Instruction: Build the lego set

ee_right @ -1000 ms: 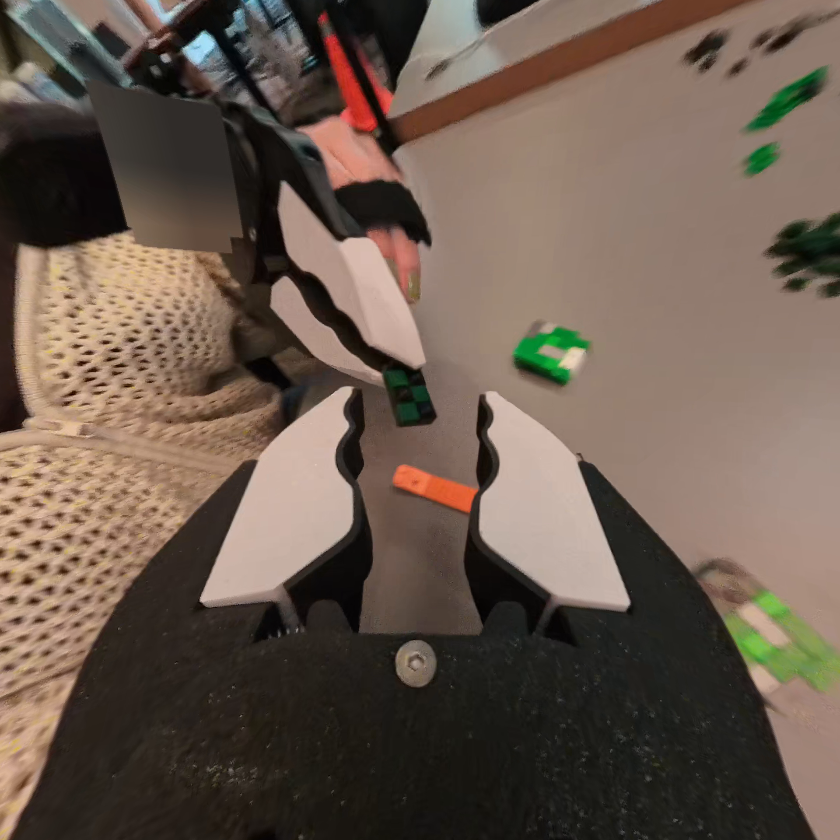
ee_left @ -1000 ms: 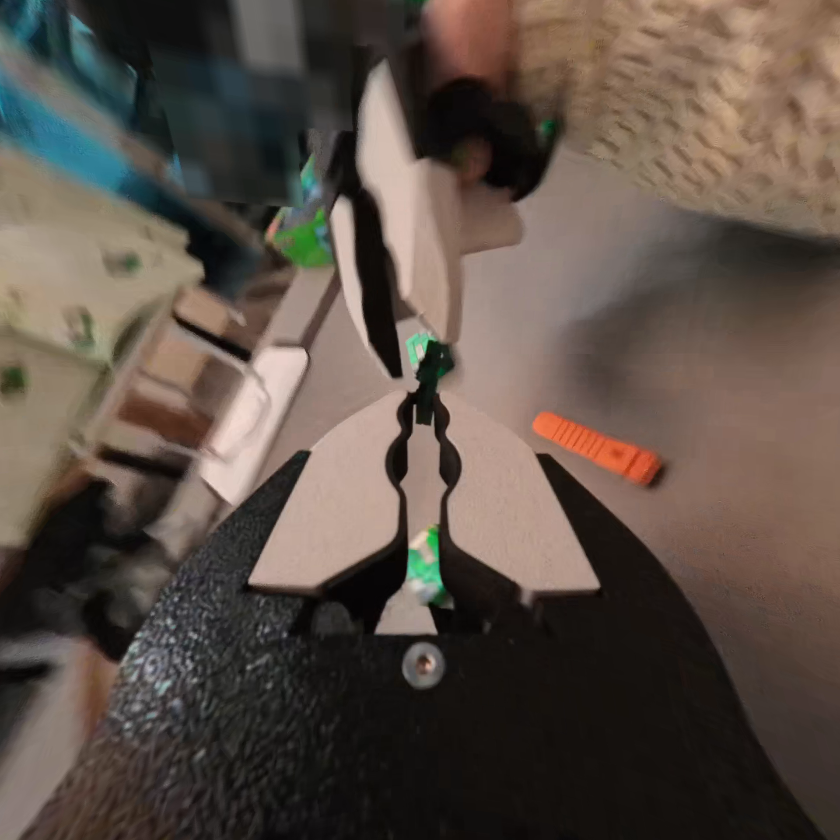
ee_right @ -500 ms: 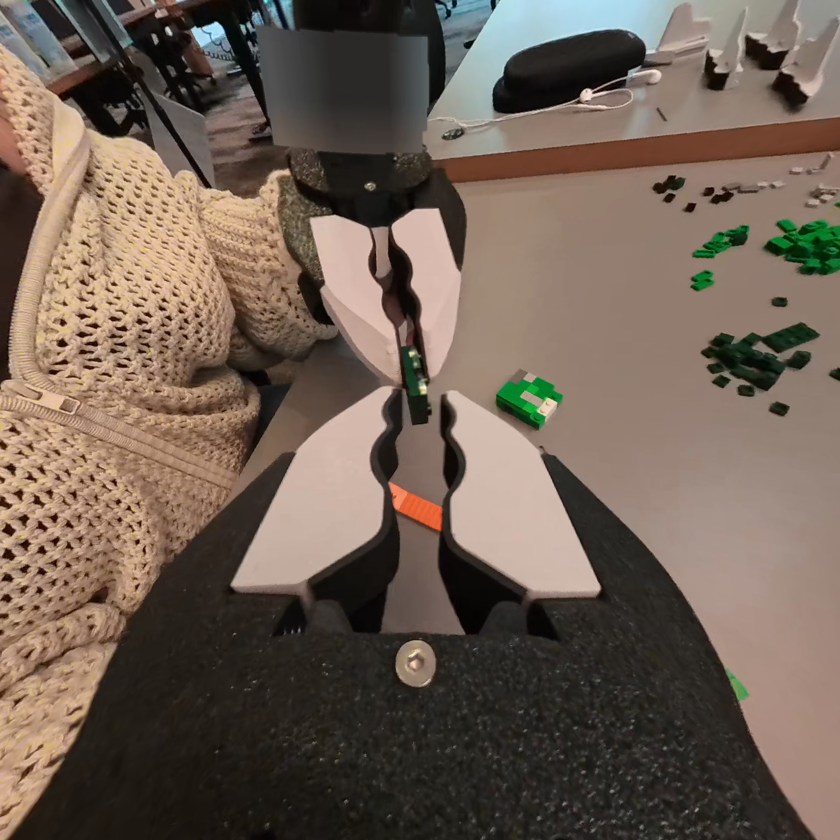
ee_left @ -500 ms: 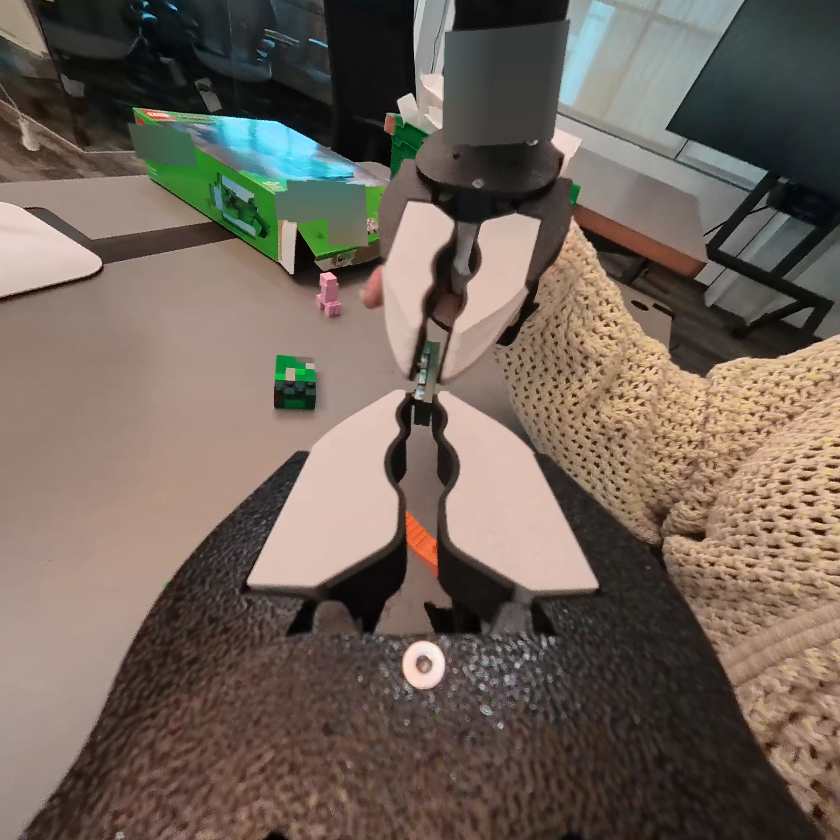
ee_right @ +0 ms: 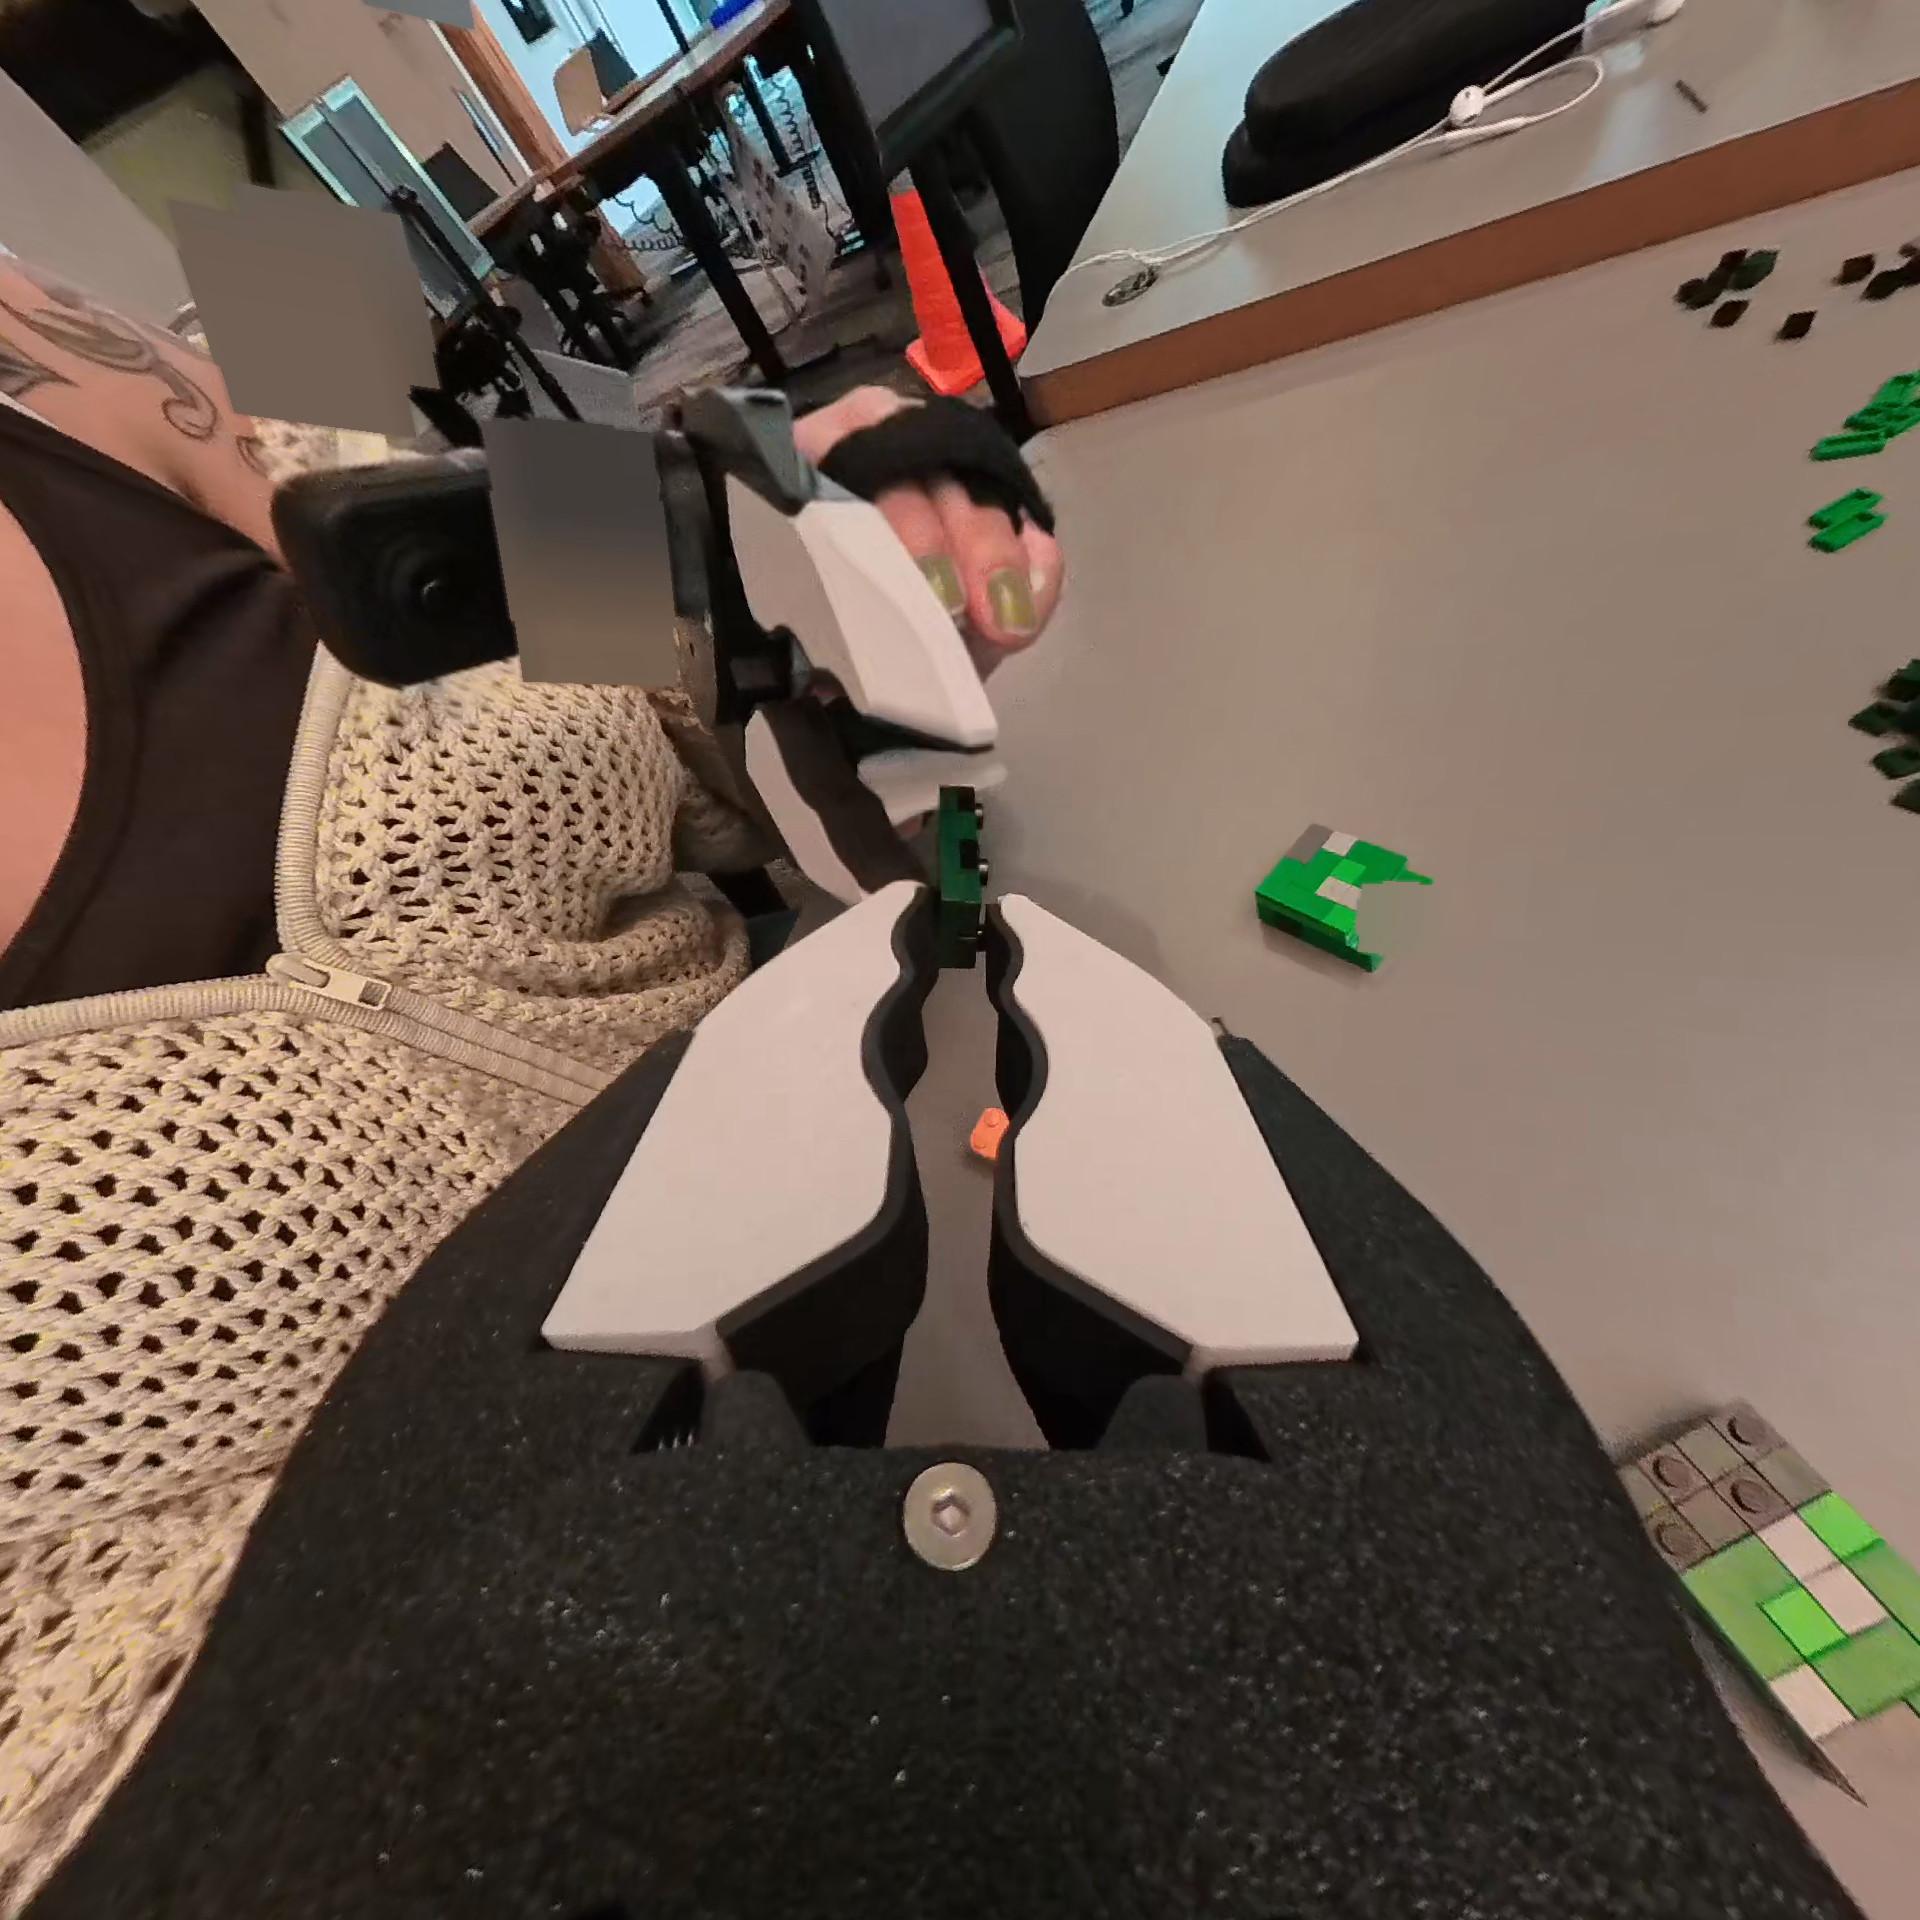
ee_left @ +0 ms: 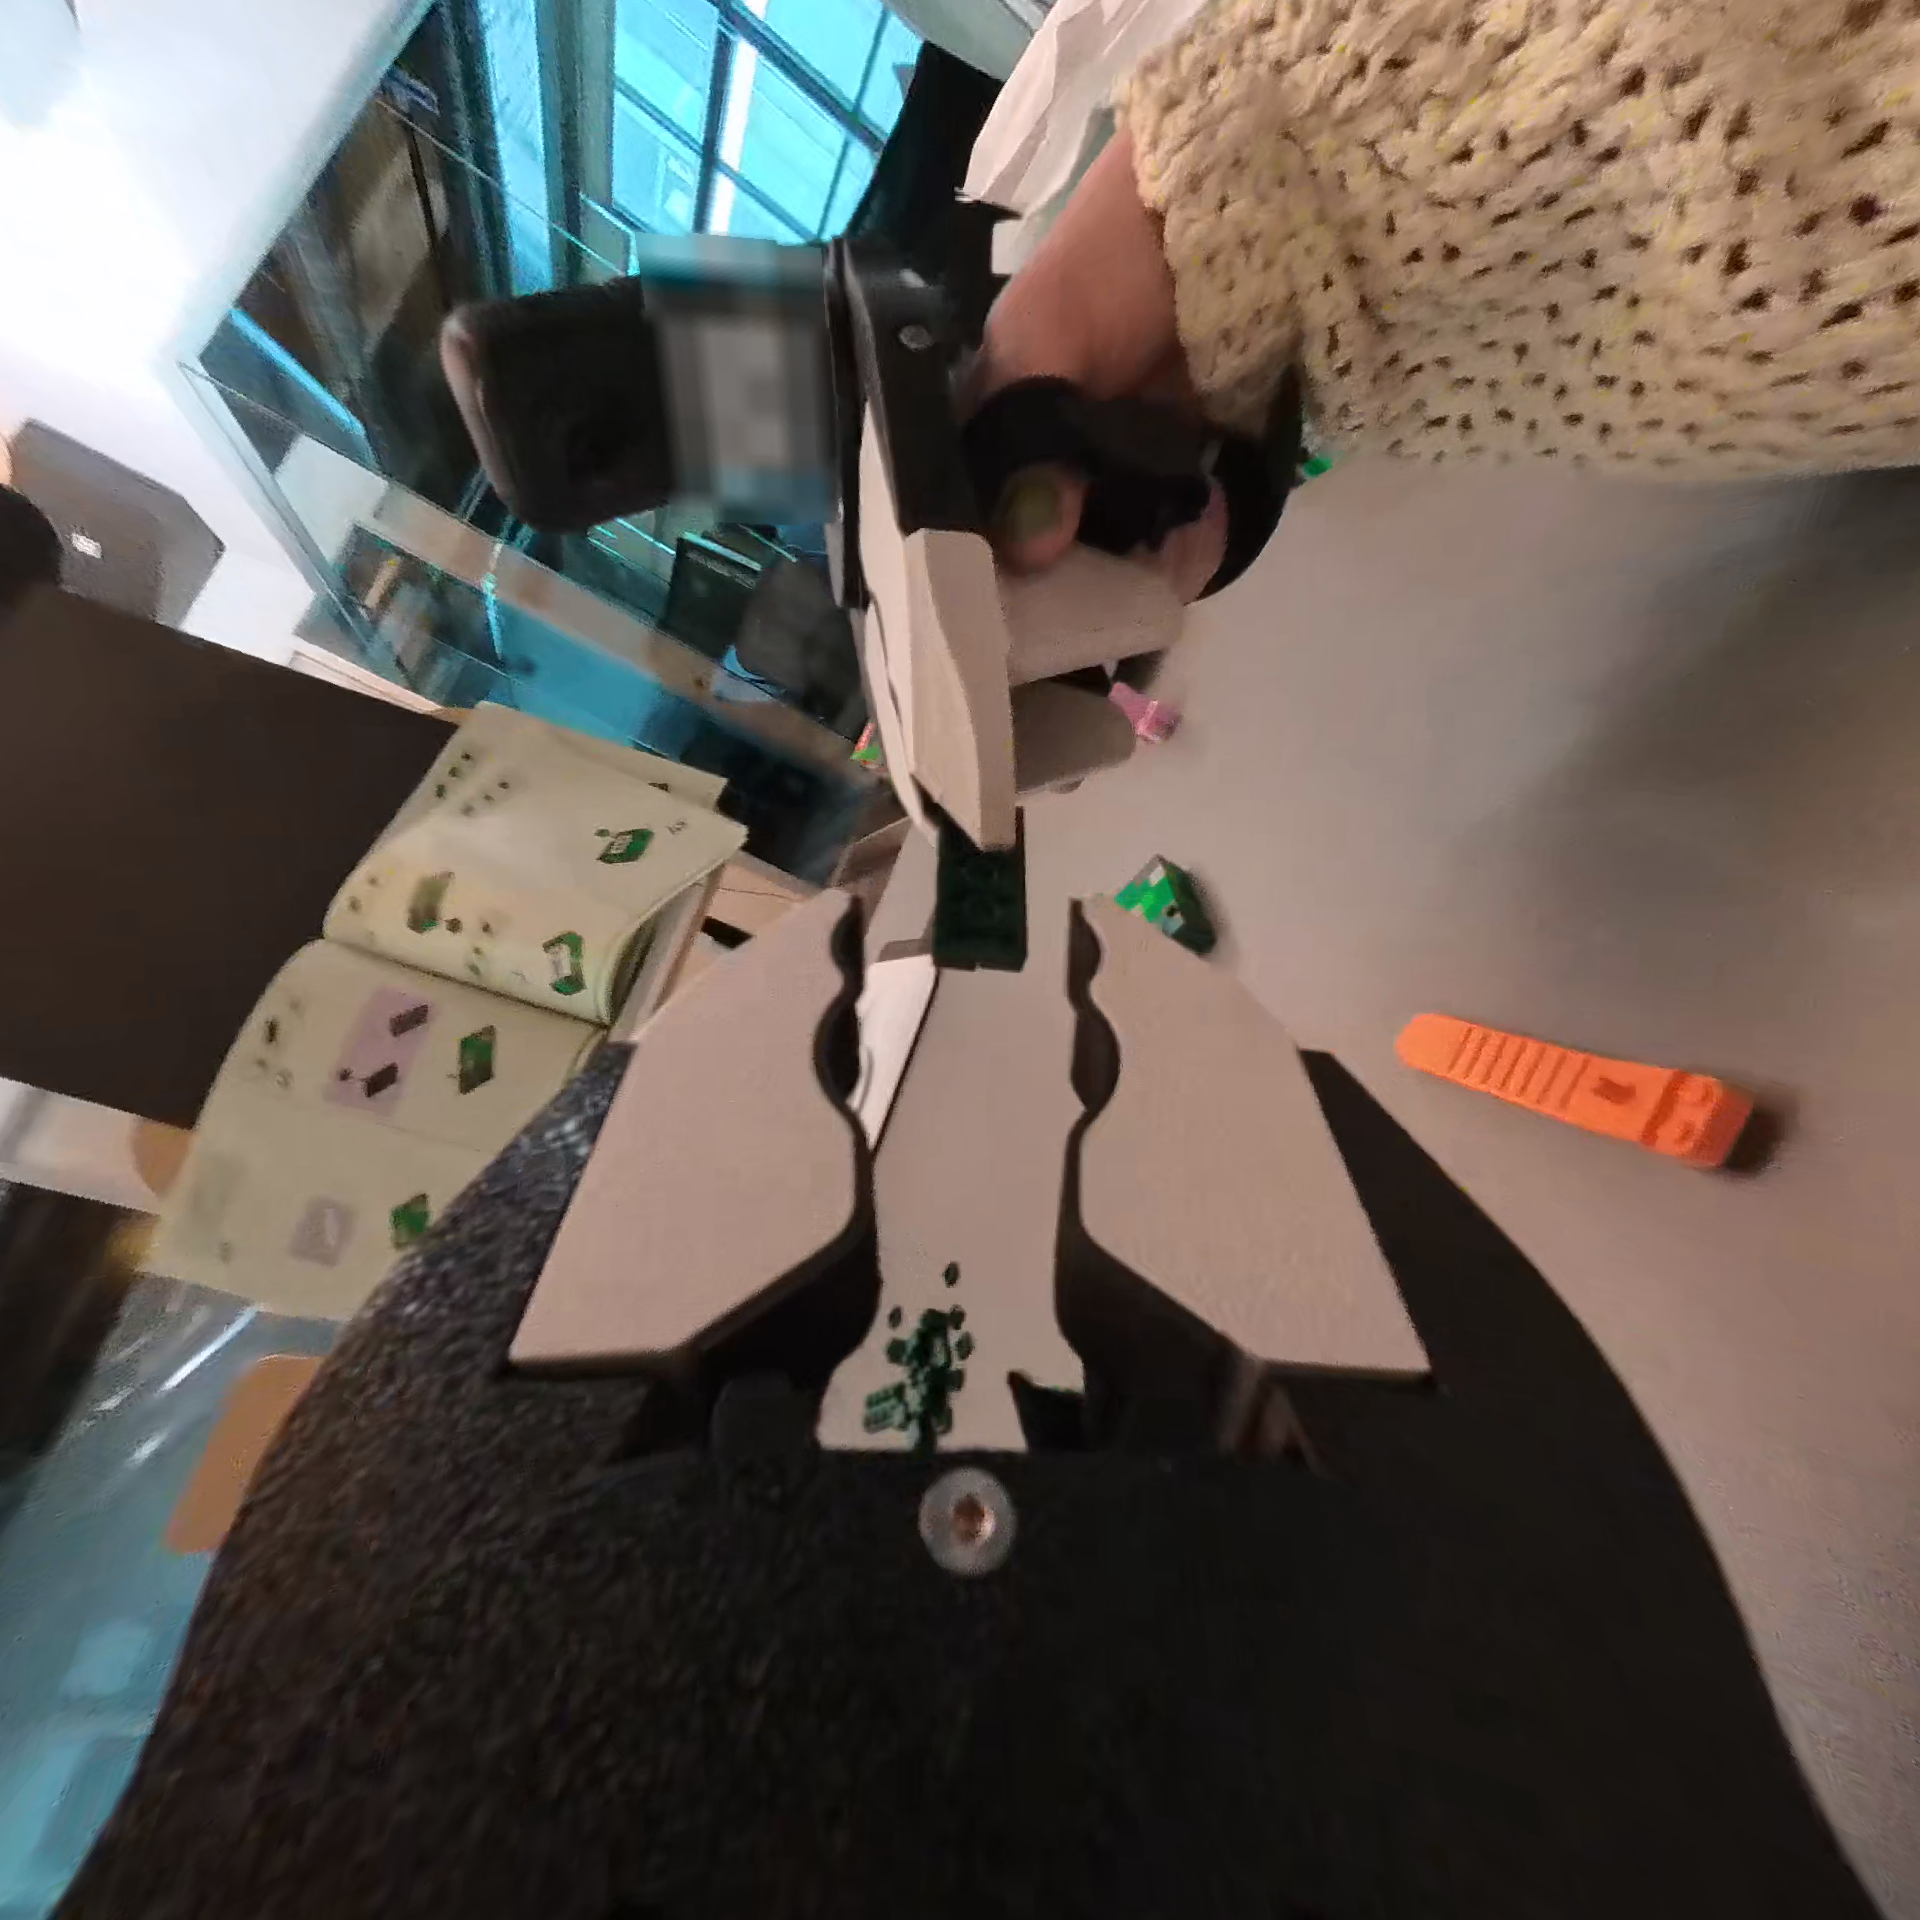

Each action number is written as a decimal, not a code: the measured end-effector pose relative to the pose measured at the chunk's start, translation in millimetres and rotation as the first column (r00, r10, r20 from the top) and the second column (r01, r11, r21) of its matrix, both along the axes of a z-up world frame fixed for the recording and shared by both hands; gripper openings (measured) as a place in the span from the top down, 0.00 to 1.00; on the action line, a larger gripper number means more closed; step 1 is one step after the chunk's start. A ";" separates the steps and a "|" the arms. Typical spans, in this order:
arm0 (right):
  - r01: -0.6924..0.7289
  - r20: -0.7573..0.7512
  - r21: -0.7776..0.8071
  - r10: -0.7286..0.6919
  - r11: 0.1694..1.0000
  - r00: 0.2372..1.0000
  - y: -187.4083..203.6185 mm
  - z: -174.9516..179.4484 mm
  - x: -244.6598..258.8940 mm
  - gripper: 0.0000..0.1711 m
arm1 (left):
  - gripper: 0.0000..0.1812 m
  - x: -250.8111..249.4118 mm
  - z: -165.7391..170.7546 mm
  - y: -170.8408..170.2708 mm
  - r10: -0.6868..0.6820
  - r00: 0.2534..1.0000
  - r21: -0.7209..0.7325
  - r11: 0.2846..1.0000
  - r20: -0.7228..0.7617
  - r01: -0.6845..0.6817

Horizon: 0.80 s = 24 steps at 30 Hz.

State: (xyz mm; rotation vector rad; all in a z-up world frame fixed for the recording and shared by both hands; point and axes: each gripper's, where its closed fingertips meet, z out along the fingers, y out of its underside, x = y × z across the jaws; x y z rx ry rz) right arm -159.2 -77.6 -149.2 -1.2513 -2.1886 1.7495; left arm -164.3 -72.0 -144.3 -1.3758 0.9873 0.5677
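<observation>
A small dark green lego assembly [ee_right: 958, 862] is clamped between the tips of my right gripper [ee_right: 961, 912], above the grey table [ee_right: 1455, 675]. My left gripper [ee_right: 935, 758] faces it from above, its fingers apart and just beyond the piece's far end. In the left wrist view my left gripper [ee_left: 966, 920] is open, and the dark green assembly [ee_left: 977, 904] hangs in the gap between its tips without touching them. There my right gripper [ee_left: 966, 831] comes in from above and holds it.
An orange brick separator [ee_left: 1579, 1091] lies on the table. A small green cube build [ee_right: 1330, 894] sits to the right. A green and grey plate build [ee_right: 1787, 1579] is at the lower right. Loose green pieces [ee_right: 1860, 426] lie farther right. An open instruction booklet [ee_left: 468, 987] stands left.
The piece has passed from left to right: a second ago my left gripper held it and my right was open; now my right is shut on it and my left has opened.
</observation>
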 end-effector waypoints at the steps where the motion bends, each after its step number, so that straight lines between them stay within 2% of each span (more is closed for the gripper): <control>1: -0.004 0.004 0.002 0.004 1.000 1.000 -0.8 -0.9 0.1 0.96 | 0.87 -1.5 0.1 0.4 0.009 1.000 0.011 1.000 -0.017 -0.009; 2: -0.004 0.005 0.001 0.004 1.000 1.000 -1.1 -1.0 0.0 0.96 | 0.90 -1.7 -1.3 0.5 0.007 1.000 0.005 1.000 -0.025 -0.007; 6: 0.028 0.012 0.003 -0.028 1.000 1.000 2.6 -3.7 -3.8 0.95 | 0.91 -6.4 -5.5 4.0 0.028 0.999 -0.046 0.999 0.017 -0.027; 7: 0.089 -0.011 0.014 -0.089 0.996 0.996 10.9 -2.3 -9.5 0.92 | 0.91 -13.0 -3.8 7.6 0.066 0.997 -0.037 0.997 0.028 -0.065; 8: 0.189 -0.048 0.045 -0.187 0.981 0.981 27.2 -2.1 -16.5 0.82 | 0.91 -23.2 -1.3 12.2 0.119 0.992 -0.026 0.993 0.051 -0.118; 9: 0.305 -0.090 0.093 -0.297 0.948 0.951 50.1 -4.3 -20.7 0.73 | 0.91 -36.2 1.7 17.4 0.177 0.979 -0.012 0.984 0.095 -0.177; 11: 0.520 -0.191 0.204 -0.487 0.830 0.852 103.9 -15.1 -20.6 0.67 | 0.91 -63.6 5.7 26.4 0.254 0.941 -0.002 0.966 0.224 -0.260; 12: 0.589 -0.226 0.260 -0.545 0.765 0.807 127.7 -23.9 -17.2 0.69 | 0.91 -76.9 5.7 30.6 0.273 0.920 -0.005 0.959 0.281 -0.283; 13: 0.590 -0.236 0.317 -0.541 0.742 0.807 139.4 -36.9 -11.4 0.71 | 0.91 -89.2 3.9 34.6 0.280 0.904 -0.011 0.956 0.322 -0.292; 16: 0.398 -0.187 0.490 -0.353 0.776 0.917 141.3 -82.5 7.1 0.68 | 0.91 -108.3 -9.9 45.8 0.202 0.877 -0.075 0.979 0.436 -0.189; 18: 0.264 -0.106 0.567 -0.249 0.780 0.963 141.7 -101.1 11.0 0.63 | 0.91 -113.8 -17.7 48.7 0.147 0.843 -0.095 0.989 0.518 -0.114; 20: 0.141 -0.030 0.674 -0.164 0.725 0.986 146.2 -109.8 8.1 0.61 | 0.91 -117.5 -23.9 48.7 0.138 0.821 -0.103 0.990 0.554 -0.097; 24: -0.110 0.120 0.798 0.022 0.593 0.993 144.0 -118.3 -5.2 0.64 | 0.91 -108.7 -26.7 42.6 0.107 0.845 -0.107 0.992 0.524 -0.059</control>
